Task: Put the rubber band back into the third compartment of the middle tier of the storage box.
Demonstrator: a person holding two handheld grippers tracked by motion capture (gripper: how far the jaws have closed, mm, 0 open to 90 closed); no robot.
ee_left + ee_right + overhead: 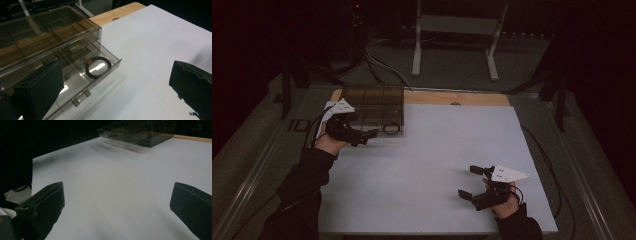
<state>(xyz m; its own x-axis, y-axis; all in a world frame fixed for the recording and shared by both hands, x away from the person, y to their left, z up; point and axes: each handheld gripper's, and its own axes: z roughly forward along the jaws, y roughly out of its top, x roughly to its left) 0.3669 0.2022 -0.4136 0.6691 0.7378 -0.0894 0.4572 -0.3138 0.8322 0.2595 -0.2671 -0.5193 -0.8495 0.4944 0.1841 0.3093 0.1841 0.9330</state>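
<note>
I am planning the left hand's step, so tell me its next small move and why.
Probably push the open smoky clear plastic drawer shut with the left tongs: the drawer stands pulled out of the clear plastic organiser box, a dark beaded bracelet already lies inside, and the tongs are open beside its front.

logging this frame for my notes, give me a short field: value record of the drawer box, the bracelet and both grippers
drawer box: clear smoky box at the table's far left
drawer: pulled open, small knob on its front
bracelet: dark beaded ring lying in the open drawer
left gripper: open, just in front of the drawer, holding nothing
right gripper: open, near right over the white table, holding nothing
</note>
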